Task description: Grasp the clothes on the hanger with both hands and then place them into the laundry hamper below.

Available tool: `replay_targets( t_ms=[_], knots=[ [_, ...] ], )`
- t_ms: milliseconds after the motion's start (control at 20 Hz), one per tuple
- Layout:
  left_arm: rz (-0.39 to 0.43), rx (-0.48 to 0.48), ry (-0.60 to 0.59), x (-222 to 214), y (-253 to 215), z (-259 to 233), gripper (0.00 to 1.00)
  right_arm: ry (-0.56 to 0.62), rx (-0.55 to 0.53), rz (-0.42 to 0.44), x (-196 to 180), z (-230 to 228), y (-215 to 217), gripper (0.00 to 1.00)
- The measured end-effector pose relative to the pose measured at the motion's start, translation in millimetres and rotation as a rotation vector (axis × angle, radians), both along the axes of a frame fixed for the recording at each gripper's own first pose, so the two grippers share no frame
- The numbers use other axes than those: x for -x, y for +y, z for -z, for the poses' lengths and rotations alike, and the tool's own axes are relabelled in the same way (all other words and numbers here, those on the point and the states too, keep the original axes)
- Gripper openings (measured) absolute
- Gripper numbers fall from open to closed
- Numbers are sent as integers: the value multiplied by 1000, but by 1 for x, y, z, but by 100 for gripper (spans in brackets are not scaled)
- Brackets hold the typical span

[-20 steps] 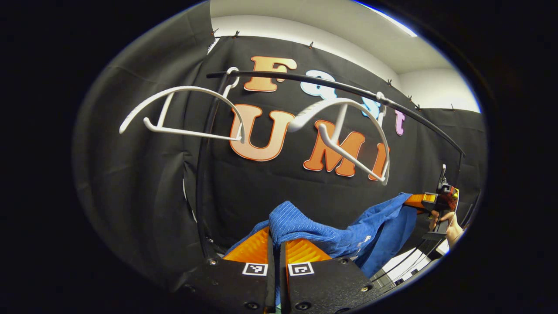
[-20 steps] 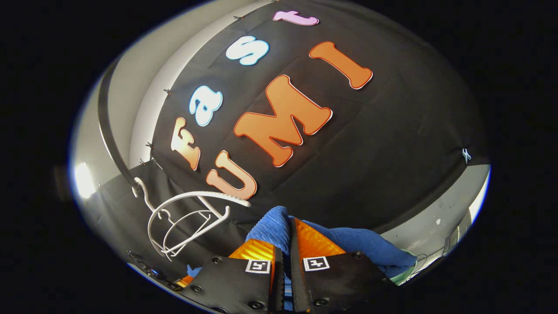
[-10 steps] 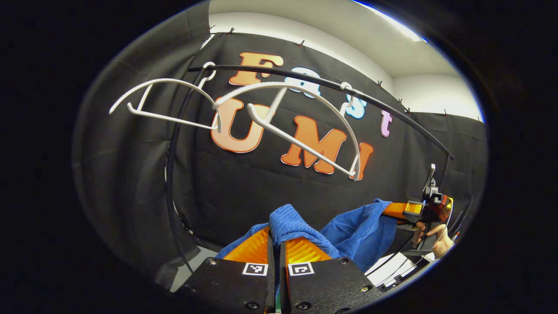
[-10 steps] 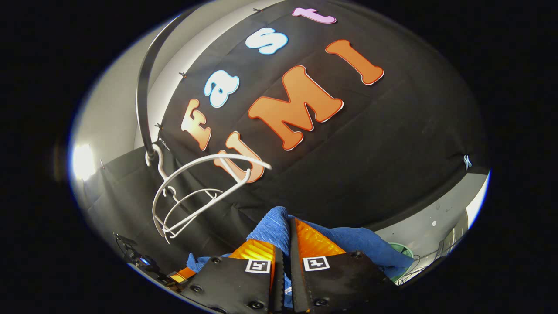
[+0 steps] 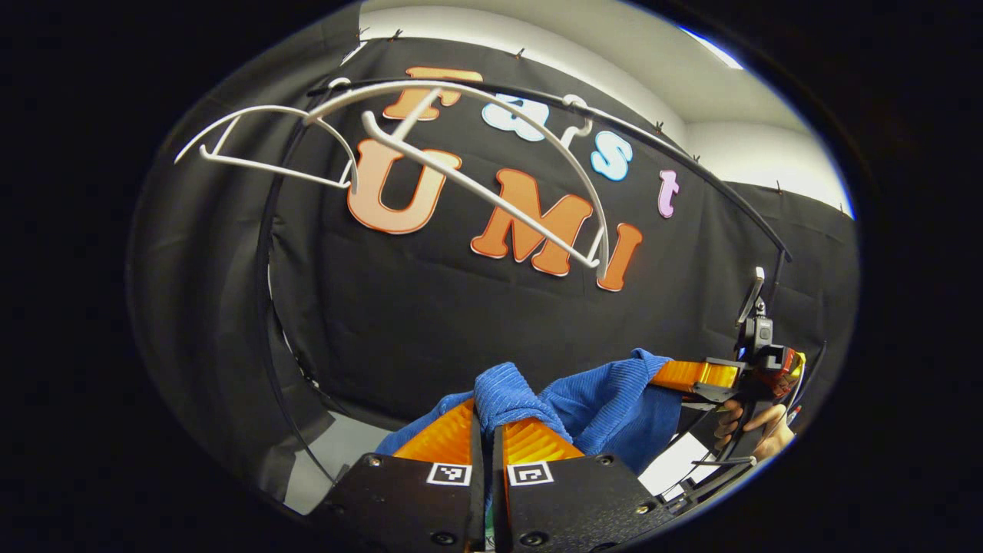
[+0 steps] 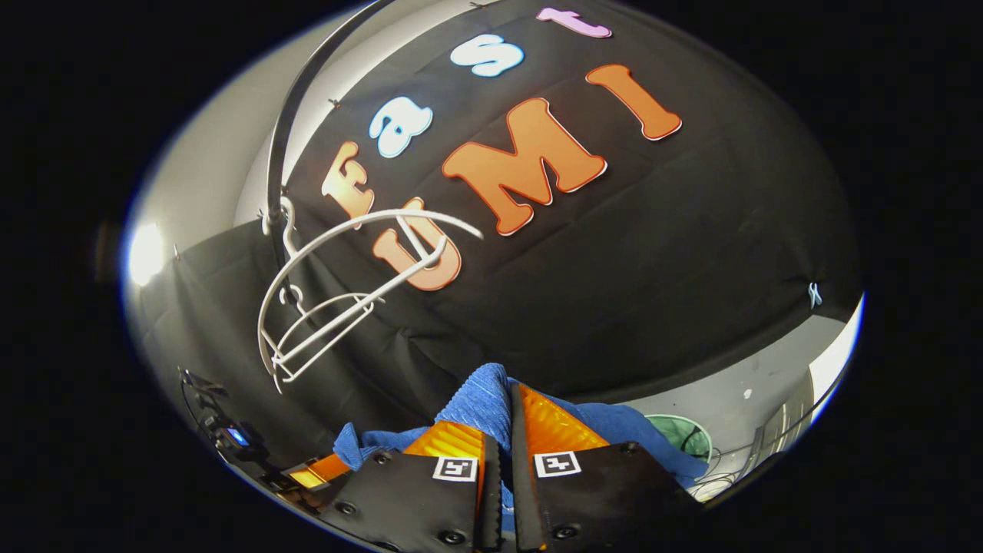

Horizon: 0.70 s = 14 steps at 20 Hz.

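Both grippers, left [image 5: 486,430] and right [image 6: 503,430], have jaws clamped on the blue cloth [image 5: 607,403], held below the bare hangers [image 5: 461,161]; risk: thin pinches slip, or the slack cloth misses the green hamper [image 6: 680,434] low at right.

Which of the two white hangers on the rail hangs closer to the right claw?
The larger-looking hanger, crossing the orange letters; the other hanger hangs at the rail's far end.

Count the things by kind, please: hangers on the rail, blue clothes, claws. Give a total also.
White hangers: 2
Blue garment: 1
Claws: 2, left claw, right claw
Total: 5
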<state>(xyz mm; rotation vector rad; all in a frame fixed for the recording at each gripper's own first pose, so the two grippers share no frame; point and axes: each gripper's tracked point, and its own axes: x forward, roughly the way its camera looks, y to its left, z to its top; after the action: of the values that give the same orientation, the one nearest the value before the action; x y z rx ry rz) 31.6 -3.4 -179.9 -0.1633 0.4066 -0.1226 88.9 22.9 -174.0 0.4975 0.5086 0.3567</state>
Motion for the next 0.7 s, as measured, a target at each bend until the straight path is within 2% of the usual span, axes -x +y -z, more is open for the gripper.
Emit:
replay_targets(
  t_ms=[550,700],
  knots=[
    [36,-12,203,-11,-32,83,4,100,135,28,12,73,-22,14],
    [29,-35,266,-13,-33,99,4,133,209,47,11,102,-32,14]
  ],
)
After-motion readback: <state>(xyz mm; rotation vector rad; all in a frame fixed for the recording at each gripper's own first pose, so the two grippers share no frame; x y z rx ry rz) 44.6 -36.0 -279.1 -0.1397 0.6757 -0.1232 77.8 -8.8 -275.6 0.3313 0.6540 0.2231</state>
